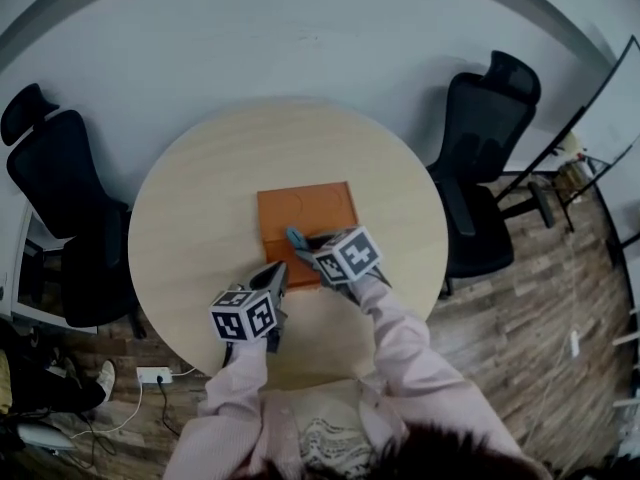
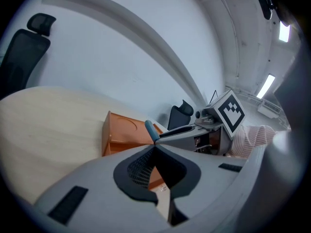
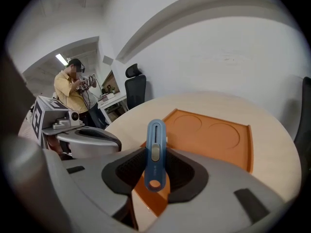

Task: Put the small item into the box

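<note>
- Judging by its looks, the blue cutter (image 3: 154,154) is light, stiff and smooth-sided: a slim plastic bar with a slider on one face and a hole at one end.
- Its flat sides are the best place to grip it. A narrow bar like this could swivel between the pads if held only near one end.
- The right gripper (image 3: 156,170) has its jaws clenched on the lower part of the cutter, hole end nearest the camera. The rest sticks out toward the box (image 3: 209,135).
- In the head view the cutter hangs over the box's near left part. Whether it touches the box I cannot tell.
- The left gripper (image 2: 154,152) waits just beside the box's near edge, jaws closed at the tips and empty.
- The box lies mid-worktop (image 1: 200,208).
</note>
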